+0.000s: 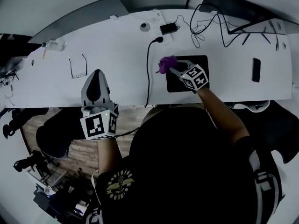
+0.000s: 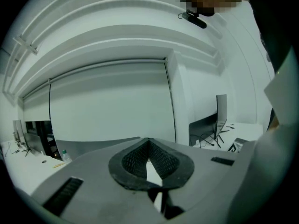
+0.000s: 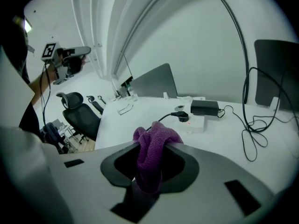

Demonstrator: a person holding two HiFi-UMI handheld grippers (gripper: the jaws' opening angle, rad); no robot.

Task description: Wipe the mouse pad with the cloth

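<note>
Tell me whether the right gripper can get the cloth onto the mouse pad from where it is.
Probably yes. The right gripper, shut on the purple cloth, is at the left edge of the mouse pad; the pad looks bare, and the black cable lies to its left.

Left hand-held gripper [image 2: 148, 143] jaws together, empty, facing white wall [image 2: 107, 106].

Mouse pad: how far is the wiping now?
Done: the right claw is shut on the cloth. In hand: the cloth is over the far left corner of the pad. Left: wiping across the pad, as far as I see. The left claw is shut, empty.
</note>
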